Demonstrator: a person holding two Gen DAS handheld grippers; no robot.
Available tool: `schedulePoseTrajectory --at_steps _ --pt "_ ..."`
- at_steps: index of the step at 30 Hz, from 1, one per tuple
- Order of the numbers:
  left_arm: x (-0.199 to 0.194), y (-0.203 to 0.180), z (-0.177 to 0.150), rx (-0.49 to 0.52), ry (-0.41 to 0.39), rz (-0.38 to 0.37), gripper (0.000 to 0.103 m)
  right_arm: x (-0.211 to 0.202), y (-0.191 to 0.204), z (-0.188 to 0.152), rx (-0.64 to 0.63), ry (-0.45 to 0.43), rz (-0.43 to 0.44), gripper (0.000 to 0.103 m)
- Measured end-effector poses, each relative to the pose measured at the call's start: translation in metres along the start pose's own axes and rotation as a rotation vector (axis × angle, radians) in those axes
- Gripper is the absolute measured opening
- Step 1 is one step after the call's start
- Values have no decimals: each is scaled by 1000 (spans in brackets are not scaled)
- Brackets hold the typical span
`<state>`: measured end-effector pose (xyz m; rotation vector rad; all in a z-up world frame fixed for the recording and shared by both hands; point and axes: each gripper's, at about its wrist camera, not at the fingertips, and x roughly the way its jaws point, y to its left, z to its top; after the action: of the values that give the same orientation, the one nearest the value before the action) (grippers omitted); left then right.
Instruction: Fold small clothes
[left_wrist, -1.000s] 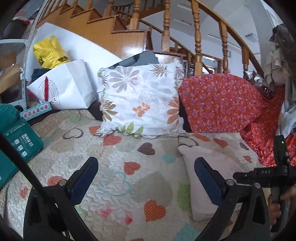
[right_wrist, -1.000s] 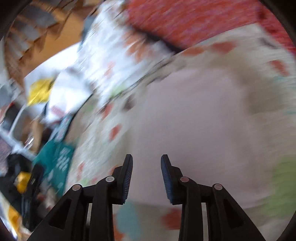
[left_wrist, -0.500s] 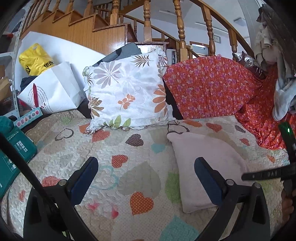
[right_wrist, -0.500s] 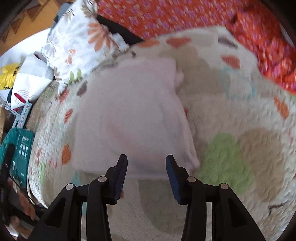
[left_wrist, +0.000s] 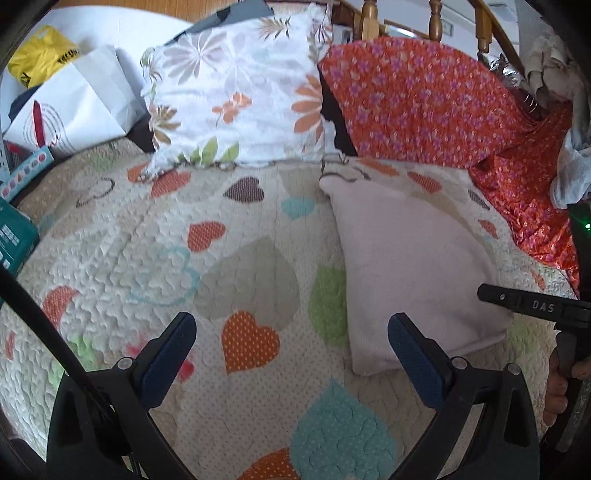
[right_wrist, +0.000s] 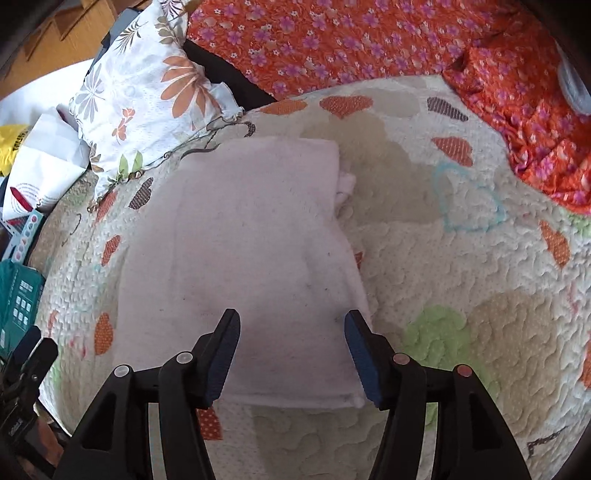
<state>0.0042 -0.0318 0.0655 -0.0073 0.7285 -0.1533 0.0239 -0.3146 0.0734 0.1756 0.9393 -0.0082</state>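
A folded pale pink garment (left_wrist: 413, 266) lies flat on the heart-patterned quilt (left_wrist: 147, 258); it also shows in the right wrist view (right_wrist: 251, 251). My left gripper (left_wrist: 291, 332) is open and empty above the quilt, just left of the garment's near edge. My right gripper (right_wrist: 291, 328) is open and empty, hovering over the garment's near end, a fingertip on each side. The right gripper's body (left_wrist: 535, 306) shows at the right edge of the left wrist view.
A white floral pillow (left_wrist: 236, 92) and an orange floral cloth (left_wrist: 424, 99) stand behind the quilt. White paper bags (left_wrist: 74, 107) and a teal box (left_wrist: 14, 240) sit at the left. A wooden stair rail (left_wrist: 436, 18) rises behind.
Both grippers have tilted down toward the quilt. My right gripper has opened wider and steadied over the garment's near end.
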Motion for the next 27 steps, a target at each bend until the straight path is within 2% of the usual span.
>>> schedulePoseTrajectory --at_steps 3,10,14,27 --pt "13 -5 -8 19 53 -1 103 -2 1 0 -6 -10 1 64" --pt "39 -22 -38 133 170 11 103 -4 3 0 -19 -12 2 65" --pt "52 -25 -49 136 236 10 103 -6 5 -1 -27 -15 8 67" --pt "59 -16 -54 46 263 -36 103 -7 2 -1 -6 -17 1 70"
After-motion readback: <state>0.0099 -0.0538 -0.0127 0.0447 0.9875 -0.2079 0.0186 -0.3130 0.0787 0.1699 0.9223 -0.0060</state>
